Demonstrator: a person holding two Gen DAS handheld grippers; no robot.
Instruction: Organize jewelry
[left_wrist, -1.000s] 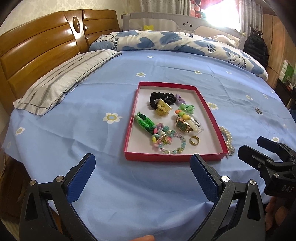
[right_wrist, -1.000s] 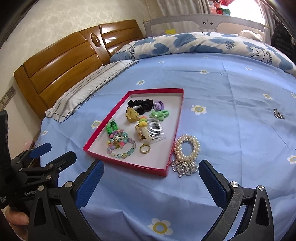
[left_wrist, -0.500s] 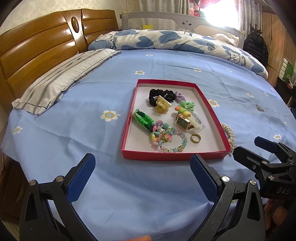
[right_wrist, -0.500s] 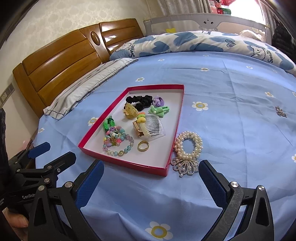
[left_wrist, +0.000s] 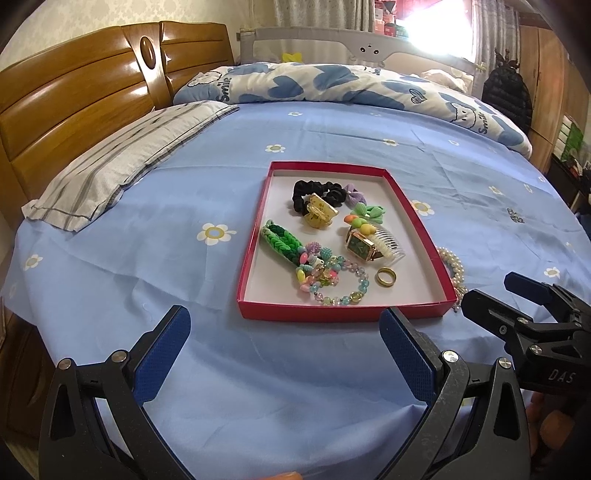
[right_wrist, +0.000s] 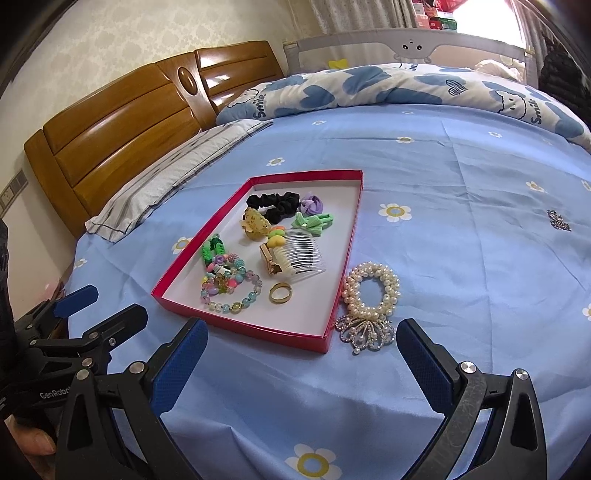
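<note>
A red tray (left_wrist: 332, 314) (right_wrist: 236, 325) with a white floor lies on the blue bedsheet. It holds a black scrunchie (left_wrist: 314, 194), a gold ring (left_wrist: 386, 276) (right_wrist: 280, 292), a bead bracelet (right_wrist: 231, 291), a comb (right_wrist: 304, 254), a watch (left_wrist: 360, 245) and hair ties. A pearl bracelet (right_wrist: 371, 290) with a silver brooch (right_wrist: 364, 332) lies on the sheet just right of the tray. A small silver piece (right_wrist: 558, 219) lies far right. My left gripper (left_wrist: 284, 347) is open and empty in front of the tray. My right gripper (right_wrist: 301, 354) is open and empty, just before the brooch.
A striped pillow (left_wrist: 122, 162) lies at the left by the wooden headboard (left_wrist: 74, 103). A rolled blue-and-white quilt (left_wrist: 332, 83) lies across the far side. The bed's near edge drops off below the grippers.
Both grippers have moved slightly closer to the tray. The right one now stands nearer the pearl bracelet and brooch. Nothing on the bed has moved.
</note>
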